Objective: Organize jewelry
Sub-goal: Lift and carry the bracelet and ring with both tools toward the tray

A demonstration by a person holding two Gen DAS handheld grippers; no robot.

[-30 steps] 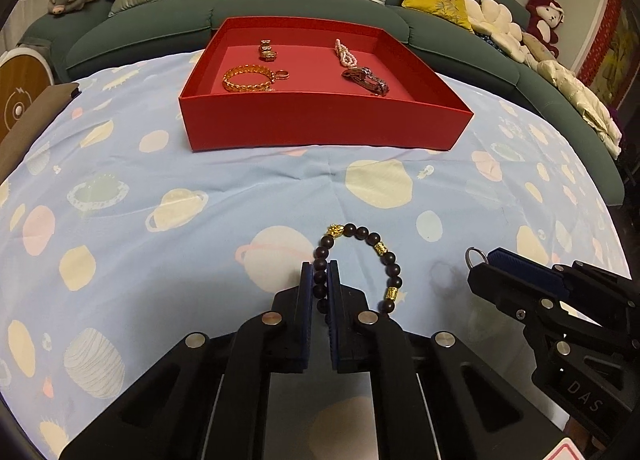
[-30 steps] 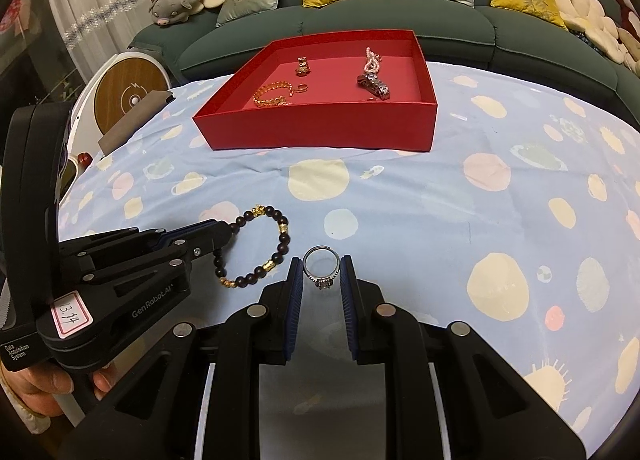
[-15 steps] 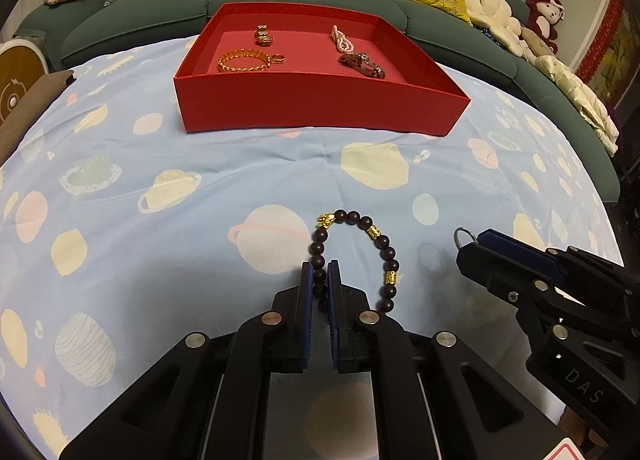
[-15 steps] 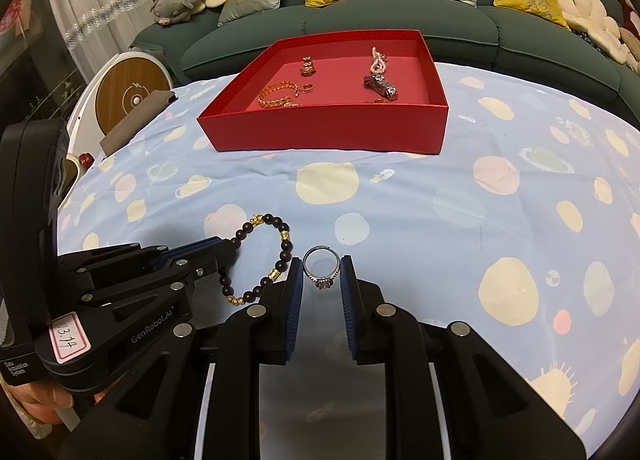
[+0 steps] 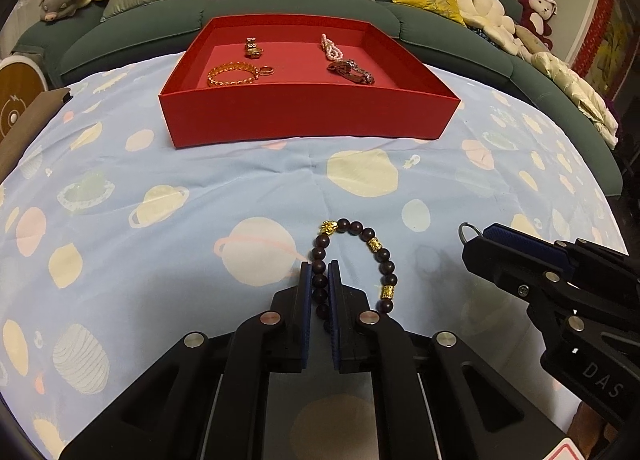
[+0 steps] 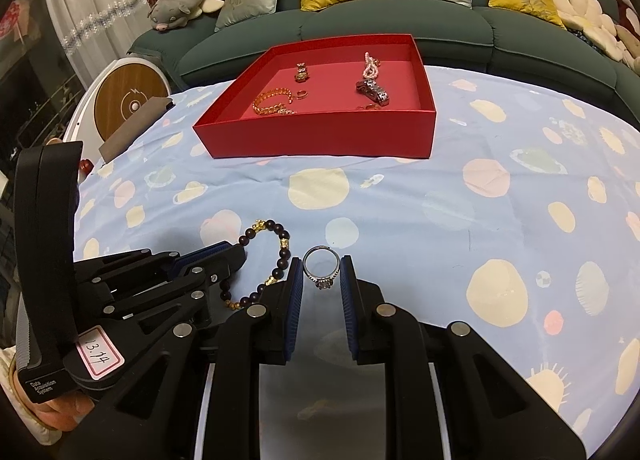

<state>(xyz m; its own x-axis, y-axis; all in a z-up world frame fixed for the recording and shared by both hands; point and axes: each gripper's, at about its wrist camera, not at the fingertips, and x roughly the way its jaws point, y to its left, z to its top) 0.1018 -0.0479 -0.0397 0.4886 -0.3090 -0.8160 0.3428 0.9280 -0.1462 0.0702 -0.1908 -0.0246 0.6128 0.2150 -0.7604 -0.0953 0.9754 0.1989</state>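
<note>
Two handheld grippers work side by side over a pale blue tablecloth [image 5: 200,180] printed with planets. The left gripper [image 5: 320,280] is clenched on a beaded bracelet [image 5: 352,260], a loop of dark brown round beads broken up by three gold pieces (one an ornate charm at the top of the loop, two plain barrels down the far side). Its pads [image 5: 306,300] pinch one side of the strand while the rest hangs free just above the cloth. Just beside it, the right gripper [image 6: 321,280] grasps a silver ring [image 6: 321,270] upright between its blue-padded fingers [image 6: 296,292], the small stone setting turned downward. Well beyond both, near the green sofa [image 6: 400,20], sits a shallow red tray [image 5: 304,116] already holding a gold chain bracelet [image 5: 232,74], a small gold ring [image 5: 267,70] touching it, a gold charm [image 5: 253,48], a string of pink beads [image 5: 331,47] and a dark metal link bracelet [image 5: 350,70].
</note>
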